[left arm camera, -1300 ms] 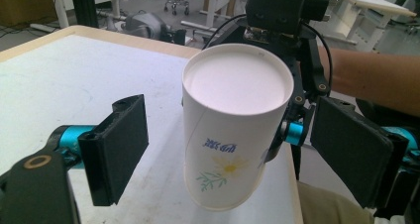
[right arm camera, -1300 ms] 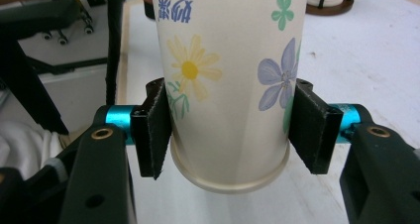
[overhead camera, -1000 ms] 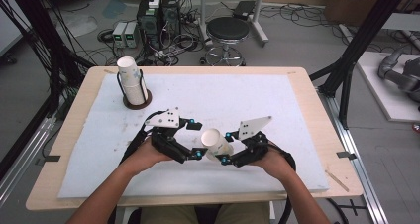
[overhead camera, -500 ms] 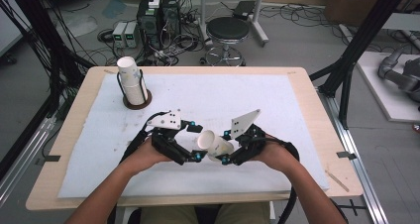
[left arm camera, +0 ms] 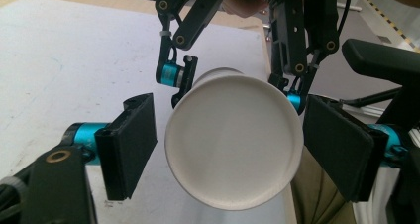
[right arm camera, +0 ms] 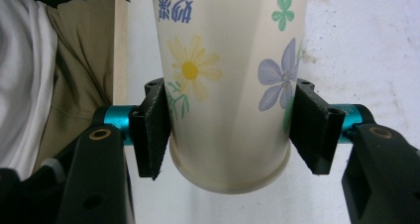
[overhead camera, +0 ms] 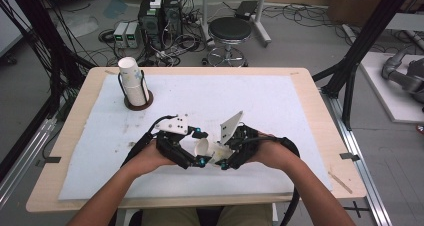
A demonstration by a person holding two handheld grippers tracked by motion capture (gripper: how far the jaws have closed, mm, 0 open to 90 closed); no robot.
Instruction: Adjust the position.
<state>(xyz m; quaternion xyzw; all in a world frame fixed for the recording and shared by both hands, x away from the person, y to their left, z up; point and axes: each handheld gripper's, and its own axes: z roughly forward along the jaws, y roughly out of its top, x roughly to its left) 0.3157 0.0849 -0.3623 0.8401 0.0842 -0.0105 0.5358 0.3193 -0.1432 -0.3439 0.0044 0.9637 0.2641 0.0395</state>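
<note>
The paper cup (right arm camera: 228,85) between the right gripper's (right arm camera: 230,130) pads bore small blue characters, too blurred to read.

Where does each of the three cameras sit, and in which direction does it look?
High view: above the person's side, looking forward and down on the table; both forearms and grippers show.
Left gripper view: rides the left gripper, looking between its own jaws at the paper cup bottom; pads not touching.
Right gripper view: rides the right gripper, jaws clamped on the cup's flowered wall.
Shared: the same cup appears in all views.
</note>
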